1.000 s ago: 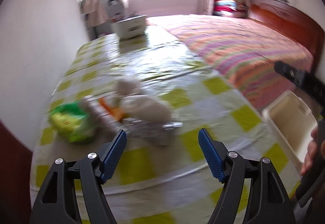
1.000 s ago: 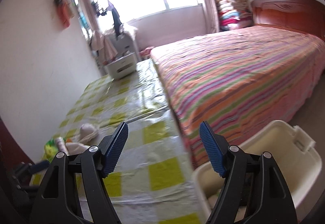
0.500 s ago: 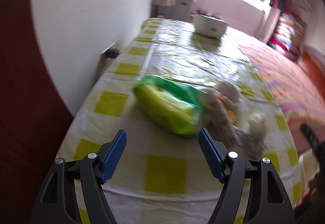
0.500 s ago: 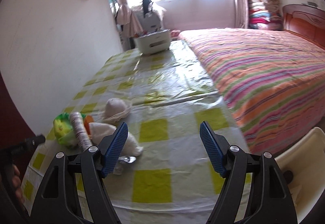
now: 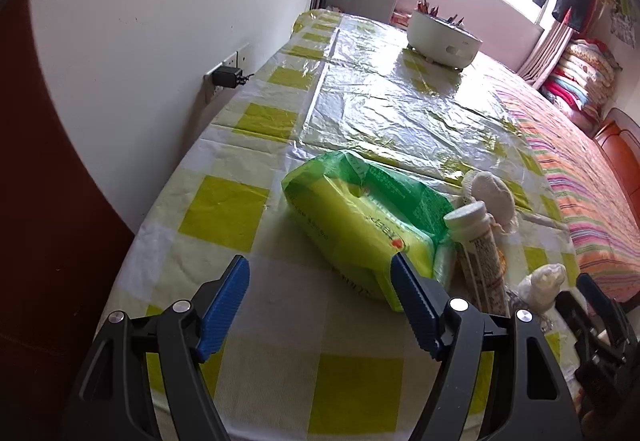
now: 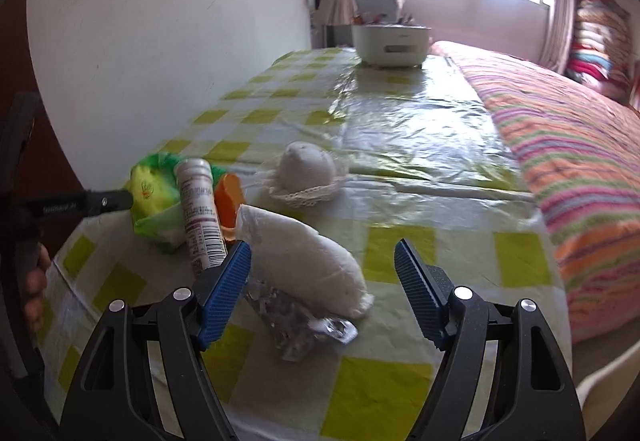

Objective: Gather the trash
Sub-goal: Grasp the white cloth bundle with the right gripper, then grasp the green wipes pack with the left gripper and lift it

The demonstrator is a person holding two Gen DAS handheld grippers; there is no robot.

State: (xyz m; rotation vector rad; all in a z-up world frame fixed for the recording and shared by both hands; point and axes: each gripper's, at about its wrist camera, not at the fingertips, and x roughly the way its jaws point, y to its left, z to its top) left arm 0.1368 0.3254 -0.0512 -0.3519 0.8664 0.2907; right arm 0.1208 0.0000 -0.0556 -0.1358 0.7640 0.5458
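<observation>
Showing both tongs spread apart, gripping nothing: left gripper stands over the checked tablecloth, green packet just ahead of its right pad; right gripper brackets the white bag and crumpled foil, untouched.

The table wears a matt woven checked cloth; farther back a glossy, wrinkled clear plastic sheet covers it. The green tissue pack is shiny plastic film. The tube is smooth plastic with a paper label. The crumpled foil wrapper glints like metal.
</observation>
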